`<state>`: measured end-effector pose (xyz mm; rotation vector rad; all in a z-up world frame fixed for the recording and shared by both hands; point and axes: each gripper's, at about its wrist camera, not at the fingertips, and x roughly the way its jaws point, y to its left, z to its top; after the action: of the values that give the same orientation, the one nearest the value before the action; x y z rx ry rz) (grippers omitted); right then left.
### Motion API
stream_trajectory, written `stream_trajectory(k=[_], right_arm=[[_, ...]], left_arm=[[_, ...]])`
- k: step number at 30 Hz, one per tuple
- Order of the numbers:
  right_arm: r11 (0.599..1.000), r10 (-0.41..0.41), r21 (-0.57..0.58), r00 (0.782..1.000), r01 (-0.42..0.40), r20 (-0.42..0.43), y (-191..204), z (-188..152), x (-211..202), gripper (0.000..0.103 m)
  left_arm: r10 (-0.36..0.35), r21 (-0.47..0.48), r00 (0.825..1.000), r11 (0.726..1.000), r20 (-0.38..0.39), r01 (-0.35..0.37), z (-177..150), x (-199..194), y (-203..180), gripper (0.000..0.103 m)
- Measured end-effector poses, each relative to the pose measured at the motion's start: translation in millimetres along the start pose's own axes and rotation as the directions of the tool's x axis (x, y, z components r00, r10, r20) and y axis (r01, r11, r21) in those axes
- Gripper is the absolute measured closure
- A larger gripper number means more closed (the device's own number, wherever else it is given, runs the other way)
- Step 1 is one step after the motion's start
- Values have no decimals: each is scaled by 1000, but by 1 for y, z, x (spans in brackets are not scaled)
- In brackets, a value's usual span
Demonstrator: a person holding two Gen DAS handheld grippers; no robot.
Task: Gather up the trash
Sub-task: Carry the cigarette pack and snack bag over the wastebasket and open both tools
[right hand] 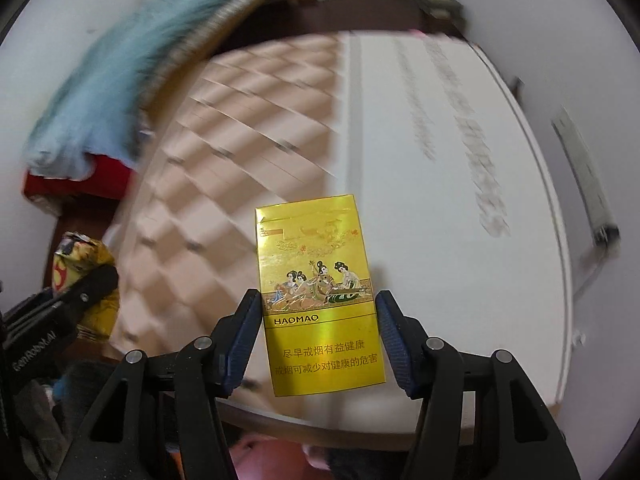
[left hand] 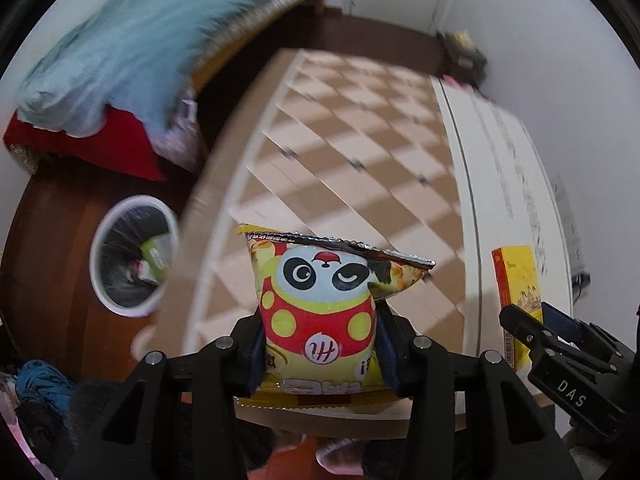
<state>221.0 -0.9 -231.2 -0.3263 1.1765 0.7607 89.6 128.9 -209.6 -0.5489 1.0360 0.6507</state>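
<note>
1. Left wrist view: counter (left hand: 360,128) w/ checkered top runs ahead; its left edge drops to dark wood floor, where a white trash bin (left hand: 134,256) stands, lined and holding some wrappers. Open floor around the bin. Left gripper (left hand: 320,344) fingers pinch a panda snack bag (left hand: 324,304) upright, above the counter's near edge. Right gripper (left hand: 560,344) w/ yellow box shows at far right.

2. Right wrist view: white part of the counter lies below, bare to its far edge. Right gripper fingers, mid-width, clamp the yellow cigarette box (right hand: 320,300) by its sides.
</note>
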Motion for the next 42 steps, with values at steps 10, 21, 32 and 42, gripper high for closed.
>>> stream_trajectory(k=[10, 21, 32, 42], right_arm=[[950, 217, -235, 976, -205, 23, 180, 58, 0, 43], [910, 249, -290, 950, -296, -190, 346, 63, 146, 43], [913, 232, -263, 928, -310, -291, 412, 52, 243, 43], [919, 182, -286, 936, -271, -301, 413, 50, 265, 0]], left_arm=[[108, -163, 990, 982, 91, -92, 45, -53, 144, 62], [104, -353, 993, 928, -64, -120, 54, 16, 314, 61], [24, -461, 987, 882, -157, -95, 59, 86, 393, 60], [95, -483, 985, 862, -141, -152, 43, 78, 412, 2]])
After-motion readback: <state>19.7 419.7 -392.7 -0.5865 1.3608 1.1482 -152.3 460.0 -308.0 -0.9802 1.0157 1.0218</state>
